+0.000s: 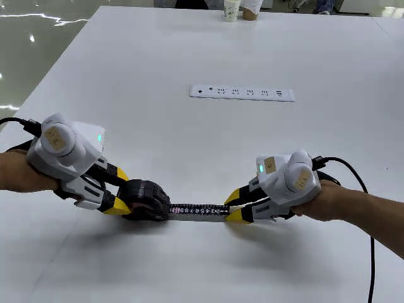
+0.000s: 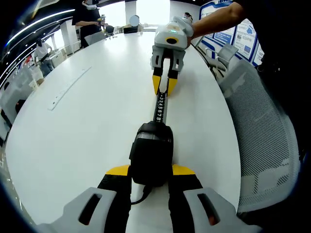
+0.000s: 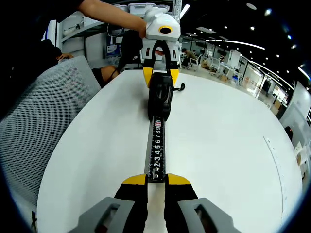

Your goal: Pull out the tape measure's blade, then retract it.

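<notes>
The black tape measure [image 1: 144,199] sits on the white table [image 1: 265,50], its case clamped in the left gripper's [image 1: 123,191] jaws. Its blade [image 3: 156,148] is out a short way, with numerals 2 to 9 readable. The right gripper [image 1: 234,207] pinches its end. A power strip [image 1: 242,93] lies well beyond.

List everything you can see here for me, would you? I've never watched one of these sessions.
table: one, white, under everything
power strip: one, white, flat at mid-table
cup: one, pale, far table edge
mesh chair: one, grey, beside the table
tape measure: one, black case, near edge
blade: one, numbered, partly pulled out of the case
left hand-held gripper: one, grey with yellow tips, shut on the case
right hand-held gripper: one, same colours, pinching the blade's end
</notes>
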